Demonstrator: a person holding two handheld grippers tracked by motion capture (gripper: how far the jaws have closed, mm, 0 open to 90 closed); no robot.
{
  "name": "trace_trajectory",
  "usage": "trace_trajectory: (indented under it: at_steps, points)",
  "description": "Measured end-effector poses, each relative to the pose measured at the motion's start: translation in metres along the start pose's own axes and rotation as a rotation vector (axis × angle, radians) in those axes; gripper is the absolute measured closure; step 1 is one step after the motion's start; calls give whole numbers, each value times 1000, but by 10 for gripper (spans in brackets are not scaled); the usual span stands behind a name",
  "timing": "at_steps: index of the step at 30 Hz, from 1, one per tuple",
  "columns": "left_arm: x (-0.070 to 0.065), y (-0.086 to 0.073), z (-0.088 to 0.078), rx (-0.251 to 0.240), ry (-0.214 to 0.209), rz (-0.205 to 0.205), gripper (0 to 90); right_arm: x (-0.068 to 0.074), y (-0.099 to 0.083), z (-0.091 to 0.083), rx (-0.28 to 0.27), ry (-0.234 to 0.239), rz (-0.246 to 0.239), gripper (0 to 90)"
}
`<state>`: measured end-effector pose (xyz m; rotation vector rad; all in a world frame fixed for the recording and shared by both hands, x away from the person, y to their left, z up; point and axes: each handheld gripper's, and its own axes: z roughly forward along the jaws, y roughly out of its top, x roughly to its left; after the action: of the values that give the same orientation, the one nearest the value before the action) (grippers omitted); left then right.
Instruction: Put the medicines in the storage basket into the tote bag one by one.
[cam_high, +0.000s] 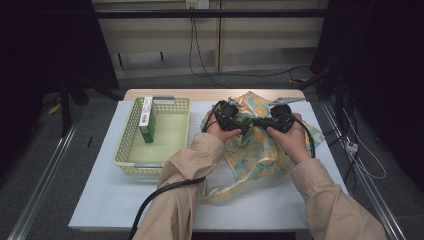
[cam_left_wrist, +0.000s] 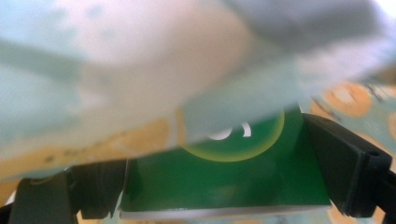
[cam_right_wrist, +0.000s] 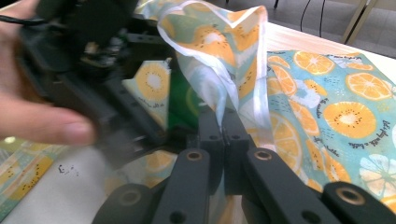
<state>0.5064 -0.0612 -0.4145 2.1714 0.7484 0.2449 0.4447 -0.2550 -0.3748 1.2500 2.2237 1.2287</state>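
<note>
The left hand-held gripper (cam_left_wrist: 224, 186) clamps a green box (cam_left_wrist: 219, 182) at the fruit-print bag's (cam_high: 260, 145) mouth. The right hand-held gripper (cam_right_wrist: 223, 126), at its three o'clock, pinches the bag's edge, jaws fully closed.

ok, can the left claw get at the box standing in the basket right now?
Probably not yet: the left claw is closed on another green box at the fruit-print bag. Once emptied, likely yes: the basket is open-topped and its upright box stands uncovered.
</note>
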Motion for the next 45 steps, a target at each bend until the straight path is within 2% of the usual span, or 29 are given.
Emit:
trace_trajectory:
  at_steps: [5, 9, 10, 11, 12, 13, 14, 15, 18, 24, 29, 34, 38, 39, 40, 45]
  points:
    - [0, -7, -18, 24, -19, 0, 111, 4, 0, 4, 12, -7, -3, 897]
    - [0, -14, -32, 22, -38, 0, 104, 7, 1, 7, 19, -9, -13, 897]
    - [0, -15, -36, 24, -38, 2, 105, 8, 1, 8, 20, -12, -14, 897]
    - [-1, -17, -40, 32, -16, 4, 104, 8, 1, 8, 21, -13, -10, 897]
    - [-1, -18, -43, 31, -20, 1, 103, 8, 0, 9, 24, -17, -10, 896]
    - [0, -20, -46, 24, -51, 0, 103, 8, 0, 9, 25, -18, -6, 896]
    - [0, -22, -51, 27, -61, 7, 103, 8, 0, 10, 24, -16, -2, 897]
    - [0, -23, -55, 27, -52, 17, 103, 8, 0, 10, 23, -9, 4, 897]
    - [2, -25, -68, 17, -60, 16, 103, 11, 0, 11, 22, 4, -3, 897]
    - [6, -30, -89, 15, -65, 28, 103, 18, 0, 11, 27, 6, -18, 896]
    - [13, -34, -105, 23, -67, 27, 102, 21, 0, 9, 28, 9, -23, 897]
    - [20, -36, -120, 11, -76, 20, 102, 22, -1, 8, 27, 6, -23, 897]
    - [28, -40, -133, 8, -64, 15, 102, 22, -2, 8, 29, 2, -21, 897]
    - [29, -41, -137, 14, -30, 16, 102, 23, -2, 8, 30, 1, -23, 896]
    - [33, -42, -140, 15, -48, 18, 102, 23, -2, 7, 30, 0, -23, 896]
    - [45, -49, -155, 14, -30, 5, 102, 23, -2, 7, 31, -1, -23, 897]
